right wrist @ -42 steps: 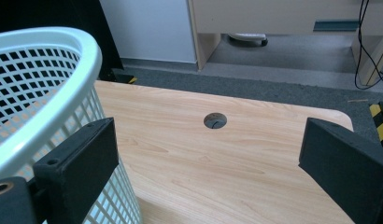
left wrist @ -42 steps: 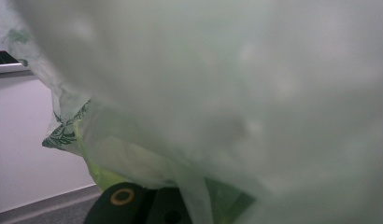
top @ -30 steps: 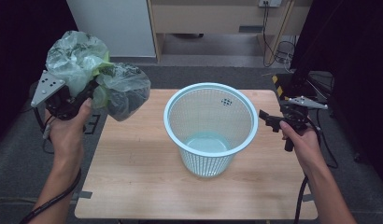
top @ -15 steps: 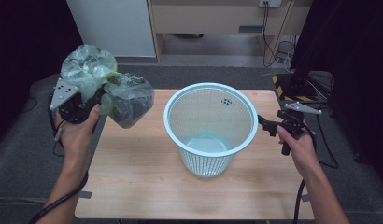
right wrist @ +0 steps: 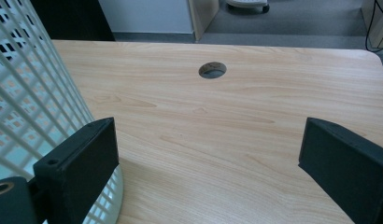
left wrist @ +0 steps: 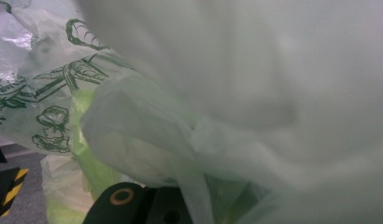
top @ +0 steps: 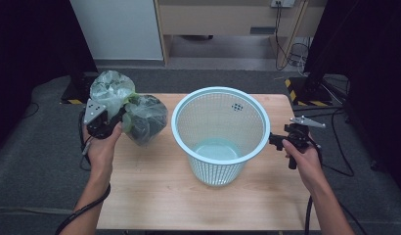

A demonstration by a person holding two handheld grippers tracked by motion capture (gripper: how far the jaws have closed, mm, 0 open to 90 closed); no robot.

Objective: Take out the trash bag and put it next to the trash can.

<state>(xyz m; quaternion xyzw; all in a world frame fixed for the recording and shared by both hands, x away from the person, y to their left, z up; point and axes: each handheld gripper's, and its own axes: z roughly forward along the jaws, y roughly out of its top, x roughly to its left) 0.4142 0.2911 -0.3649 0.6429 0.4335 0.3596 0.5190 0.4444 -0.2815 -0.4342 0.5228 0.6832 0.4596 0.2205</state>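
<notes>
Left claw [top: 121, 117] clamps a crumpled plastic bag [top: 142, 117] (contents hidden); right claw [top: 273, 140] gapes empty beside the basket [top: 220, 132].

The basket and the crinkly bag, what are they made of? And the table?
The basket looks like pale blue plastic: smooth, moulded in a grid of small holes. The bag in the left gripper seems thin plastic film, see-through, crinkled and shiny, with green print. The table looks like light wood or a wood-look coating; grain lines show, matt.
</notes>
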